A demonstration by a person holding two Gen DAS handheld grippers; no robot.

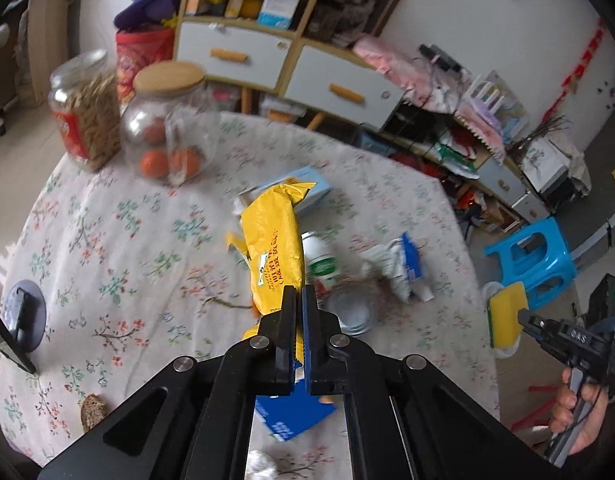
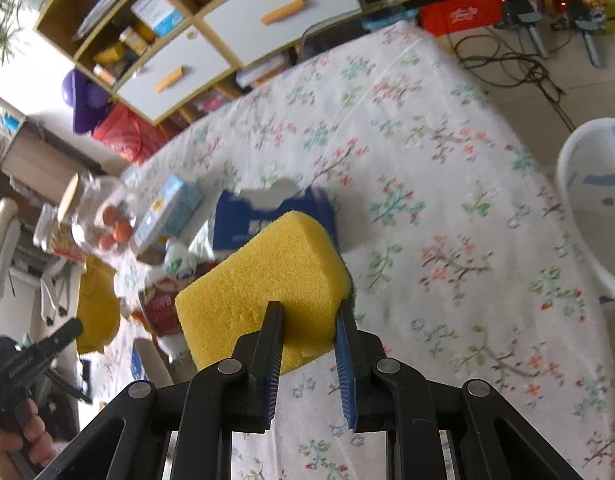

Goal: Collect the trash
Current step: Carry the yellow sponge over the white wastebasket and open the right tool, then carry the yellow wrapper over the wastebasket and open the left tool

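Two glass jars [image 1: 169,120] stand at the floral tabletop's [image 1: 127,240] far edge, before a shelf cabinet [image 1: 267,40], beside a blue stool [image 1: 535,256].

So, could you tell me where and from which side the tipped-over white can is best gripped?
Probably across its round body, from above: the white can lies on its side on the table, the yellow wrapper against one flank, the crumpled blue-and-white packet beyond the other.

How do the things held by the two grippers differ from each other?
The left gripper pinches a thin yellow wrapper, long and crinkled, with printing; the right gripper squeezes a thick yellow sponge, plain and blocky. The left jaws stand almost together, the right jaws apart. Both things are yellow and lifted above the table.
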